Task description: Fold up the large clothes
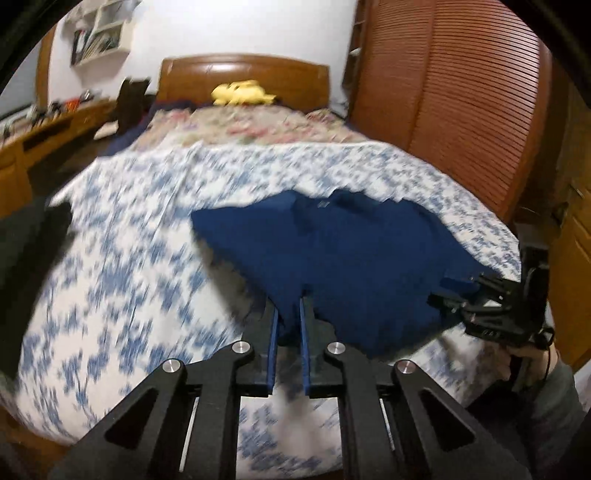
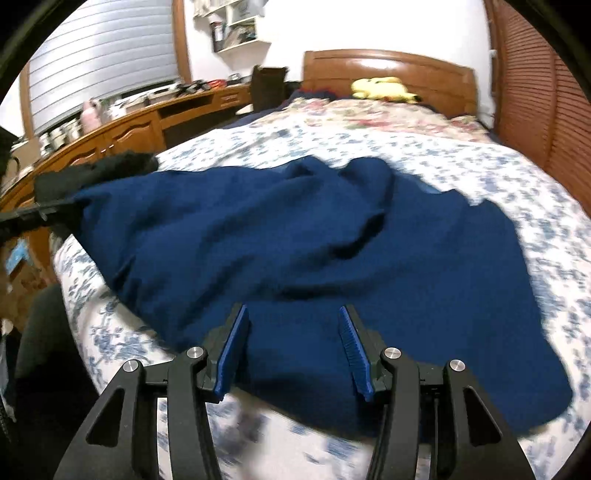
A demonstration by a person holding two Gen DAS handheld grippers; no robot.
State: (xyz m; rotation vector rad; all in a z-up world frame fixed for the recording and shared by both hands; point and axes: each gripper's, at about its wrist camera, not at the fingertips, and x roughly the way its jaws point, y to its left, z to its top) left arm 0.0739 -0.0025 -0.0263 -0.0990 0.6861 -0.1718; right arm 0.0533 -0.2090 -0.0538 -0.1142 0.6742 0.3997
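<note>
Navy garment (image 1: 351, 258) edge sits pinched in the left tongs (image 1: 289, 314) — right tongs (image 2: 293, 314) spread wide above it.

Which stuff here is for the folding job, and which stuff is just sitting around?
For the job:
- large dark blue garment spread on the bed
- left gripper, shut on the garment's edge
- right gripper, open over the garment

Just lying about:
- yellow plush toy by the wooden headboard
- blue-and-white floral bedspread
- wooden desk with clutter
- white wall shelf
</note>
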